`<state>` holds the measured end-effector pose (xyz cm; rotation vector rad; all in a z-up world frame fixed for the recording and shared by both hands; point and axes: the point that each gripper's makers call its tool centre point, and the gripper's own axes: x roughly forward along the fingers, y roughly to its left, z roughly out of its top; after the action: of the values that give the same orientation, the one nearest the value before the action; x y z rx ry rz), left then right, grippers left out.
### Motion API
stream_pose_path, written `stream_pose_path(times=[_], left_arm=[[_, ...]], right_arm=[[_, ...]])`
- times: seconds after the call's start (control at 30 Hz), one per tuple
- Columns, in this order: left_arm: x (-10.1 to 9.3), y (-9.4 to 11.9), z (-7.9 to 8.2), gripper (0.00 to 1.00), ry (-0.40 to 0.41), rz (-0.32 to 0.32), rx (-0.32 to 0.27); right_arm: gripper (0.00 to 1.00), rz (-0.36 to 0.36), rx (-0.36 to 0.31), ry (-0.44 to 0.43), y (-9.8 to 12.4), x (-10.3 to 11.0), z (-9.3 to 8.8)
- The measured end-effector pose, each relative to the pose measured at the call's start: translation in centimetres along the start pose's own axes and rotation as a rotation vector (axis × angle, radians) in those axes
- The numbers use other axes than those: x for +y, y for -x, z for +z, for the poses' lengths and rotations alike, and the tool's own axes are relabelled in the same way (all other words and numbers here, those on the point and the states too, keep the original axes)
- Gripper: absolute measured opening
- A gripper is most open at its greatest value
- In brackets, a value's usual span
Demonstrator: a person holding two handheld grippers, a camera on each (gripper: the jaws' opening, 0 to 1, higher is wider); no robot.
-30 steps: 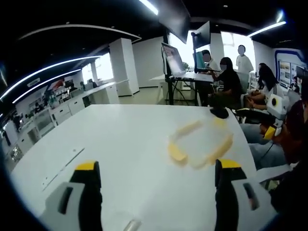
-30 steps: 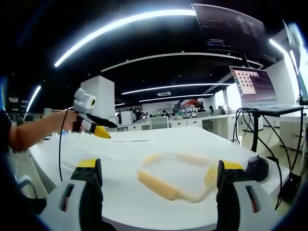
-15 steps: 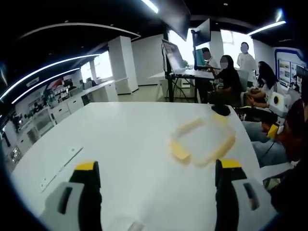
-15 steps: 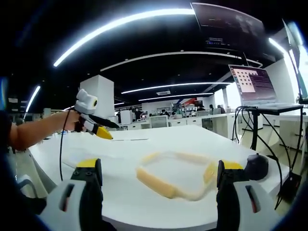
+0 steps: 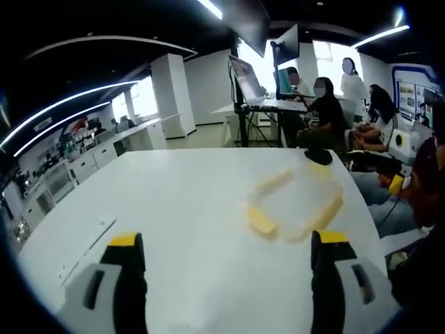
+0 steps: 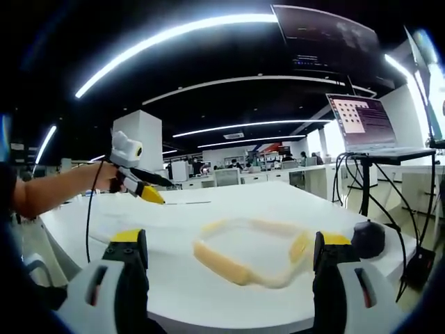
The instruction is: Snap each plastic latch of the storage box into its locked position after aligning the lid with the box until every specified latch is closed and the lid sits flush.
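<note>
The storage box (image 5: 295, 204) lies flat on the white table (image 5: 181, 202); it is pale and see-through, with yellow latches (image 5: 261, 221) along its edges. In the right gripper view the box (image 6: 254, 245) sits just beyond my jaws, a long yellow latch (image 6: 219, 261) facing me. My left gripper (image 5: 229, 275) hovers over the table short of the box, open and holding nothing. My right gripper (image 6: 229, 275) is also open and holds nothing. The left gripper (image 6: 135, 182) also appears at the left of the right gripper view, held by a person's hand above the table.
A black rounded object (image 5: 318, 157) sits on the table just past the box, seen again at the table's corner (image 6: 366, 239). A laptop on a stand (image 6: 361, 125) with hanging cables is behind it. Several people (image 5: 327, 111) sit nearby. A thin strip (image 5: 87, 243) lies on the table.
Both views have drifted slightly with the hands. The box has stayed where it was, and both grippers remain open and apart from it.
</note>
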<state>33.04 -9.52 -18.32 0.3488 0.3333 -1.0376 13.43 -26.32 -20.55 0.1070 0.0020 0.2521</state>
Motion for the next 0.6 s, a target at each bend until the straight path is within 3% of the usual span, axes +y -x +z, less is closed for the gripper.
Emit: stream_pose_path(times=[0.6], left_arm=[[-1.4, -2.5, -0.4, 1.00, -0.052, -0.085, 0.060]], right_arm=[[1.00, -0.012, 0.006, 0.003, 0.1, -0.5, -0.5]])
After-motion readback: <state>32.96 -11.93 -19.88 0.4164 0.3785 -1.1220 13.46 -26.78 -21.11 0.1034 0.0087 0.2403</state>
